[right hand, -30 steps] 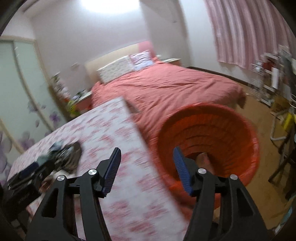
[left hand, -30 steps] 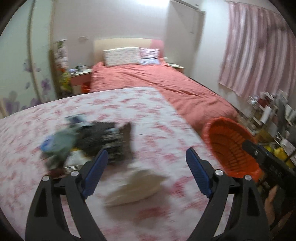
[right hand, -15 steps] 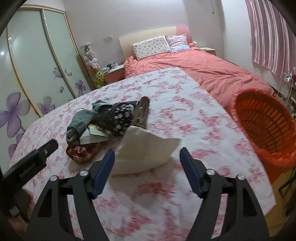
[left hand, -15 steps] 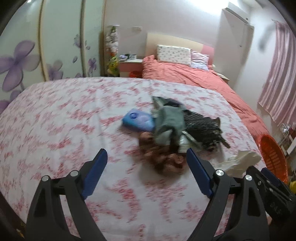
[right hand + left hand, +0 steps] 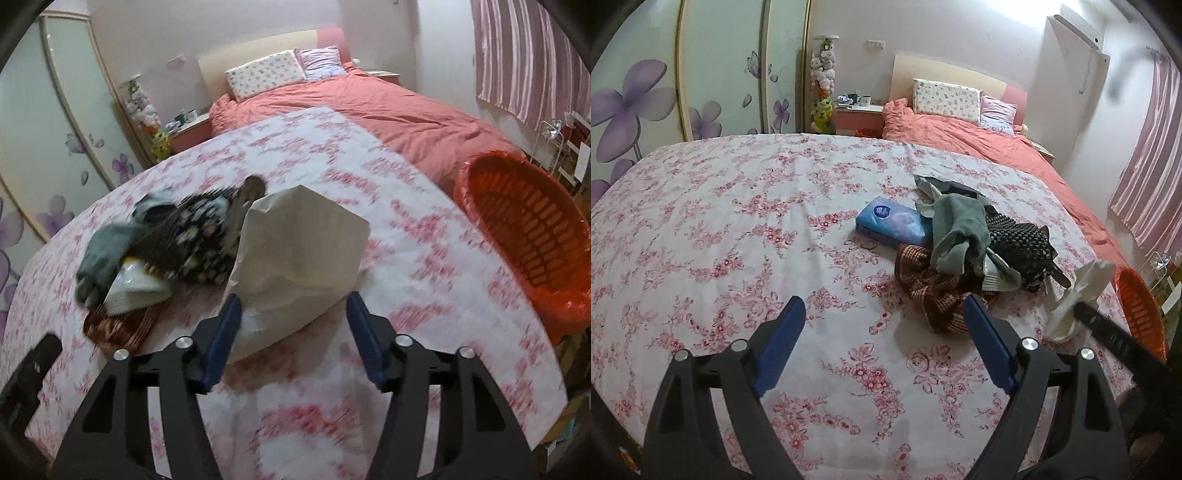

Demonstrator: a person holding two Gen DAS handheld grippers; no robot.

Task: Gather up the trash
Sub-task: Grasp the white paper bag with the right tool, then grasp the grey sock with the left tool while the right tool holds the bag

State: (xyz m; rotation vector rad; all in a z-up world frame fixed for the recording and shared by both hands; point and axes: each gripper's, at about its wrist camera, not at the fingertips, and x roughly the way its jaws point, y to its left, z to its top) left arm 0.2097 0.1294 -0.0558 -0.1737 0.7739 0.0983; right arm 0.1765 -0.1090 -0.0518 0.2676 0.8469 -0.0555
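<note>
My right tool (image 5: 291, 325) gapes around the white paper bag (image 5: 295, 266): light, crushable, best pinched at its crumpled base; left tool (image 5: 882, 343) open, empty.

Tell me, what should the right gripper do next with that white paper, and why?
Probably squeeze shut. The right gripper is open, with the crumpled white paper sitting between its fingers on the flowery cloth. Once it grips, the orange basket waits just off the table's right edge for the drop.
</note>
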